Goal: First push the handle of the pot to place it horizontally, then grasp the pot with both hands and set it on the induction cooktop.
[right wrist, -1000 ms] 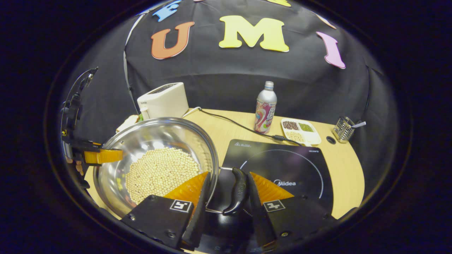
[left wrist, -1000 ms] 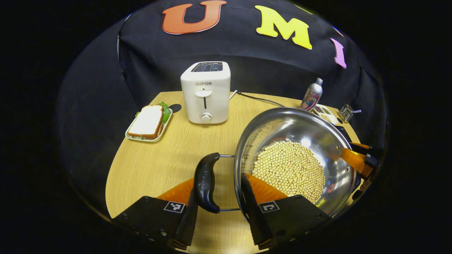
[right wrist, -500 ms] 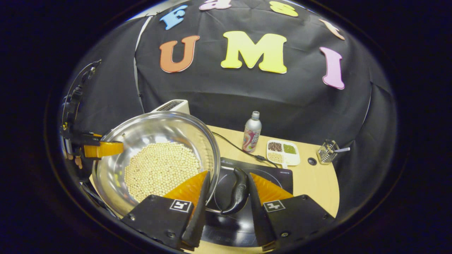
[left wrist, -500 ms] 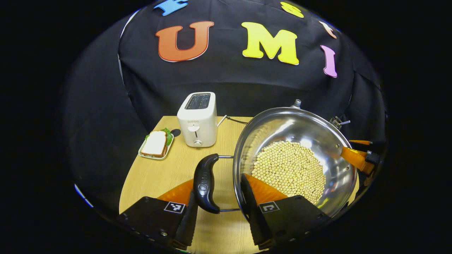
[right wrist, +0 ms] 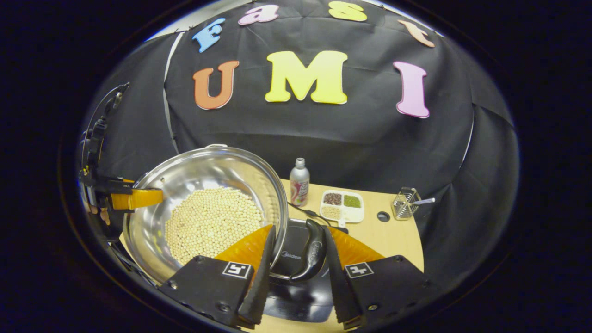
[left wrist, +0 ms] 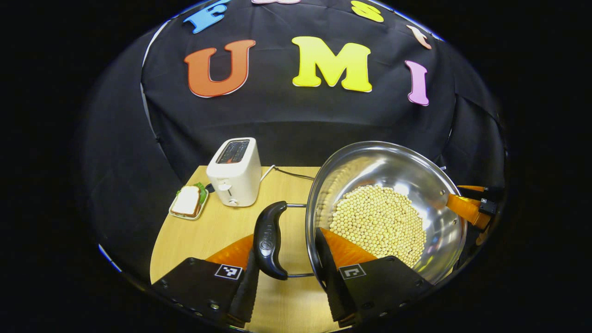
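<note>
A steel pot (left wrist: pixel 407 171) with soybeans (left wrist: pixel 379 222) in it hangs in the air above the wooden table (left wrist: pixel 208 236). My left gripper (left wrist: pixel 286 236) is shut on the pot's black left handle (left wrist: pixel 268 240), one finger outside the handle and the other inside the rim. In the right gripper view, my right gripper (right wrist: pixel 299 227) is shut the same way on the black right handle (right wrist: pixel 314 252). The black induction cooktop (right wrist: pixel 296 300) lies below that handle and the pot's right edge. Each view shows the other gripper's orange finger (left wrist: pixel 465 208) at the pot's far rim (right wrist: pixel 136 199).
A white toaster (left wrist: pixel 233 171) and a sandwich on a plate (left wrist: pixel 187 202) stand at the table's back left. A bottle (right wrist: pixel 299 181), a divided dish of beans (right wrist: pixel 342 206) and a wire holder (right wrist: pixel 404 203) stand behind the cooktop. A black cable (right wrist: pixel 307 212) runs to the cooktop.
Both grippers have risen with the pot held between them. The table, toaster, bottle and cooktop look smaller and farther below. The grips on the handles are unchanged.
</note>
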### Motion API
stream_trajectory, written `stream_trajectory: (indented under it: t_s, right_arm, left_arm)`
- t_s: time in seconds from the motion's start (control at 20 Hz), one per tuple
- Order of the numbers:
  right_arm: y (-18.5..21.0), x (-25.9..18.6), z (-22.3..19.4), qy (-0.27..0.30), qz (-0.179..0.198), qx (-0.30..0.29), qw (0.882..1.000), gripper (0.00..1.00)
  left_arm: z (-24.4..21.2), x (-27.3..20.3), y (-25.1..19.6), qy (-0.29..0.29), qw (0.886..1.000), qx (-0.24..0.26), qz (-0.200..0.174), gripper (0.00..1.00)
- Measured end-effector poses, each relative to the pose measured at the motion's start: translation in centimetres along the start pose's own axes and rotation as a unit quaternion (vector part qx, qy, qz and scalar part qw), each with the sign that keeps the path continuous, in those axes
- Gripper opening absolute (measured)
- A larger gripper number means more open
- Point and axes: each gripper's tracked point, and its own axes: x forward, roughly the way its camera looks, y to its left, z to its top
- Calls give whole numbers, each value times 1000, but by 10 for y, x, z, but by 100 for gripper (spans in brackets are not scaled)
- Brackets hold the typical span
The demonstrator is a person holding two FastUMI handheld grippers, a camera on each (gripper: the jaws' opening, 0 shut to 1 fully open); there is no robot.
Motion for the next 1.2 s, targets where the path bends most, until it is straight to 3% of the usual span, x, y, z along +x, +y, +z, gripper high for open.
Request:
stream_trajectory:
  t_s: [0.55, 1.2]
  right_arm:
    - [-77, 44, -64, 56, -25, 18, 998, 58]
    - [-115, 102, -121, 93, -56, 37, 993, 58]
  left_arm:
    - [-26, 70, -73, 34, 999, 26, -23, 61]
    - [-74, 151, -108, 58, 997, 3, -51, 61]
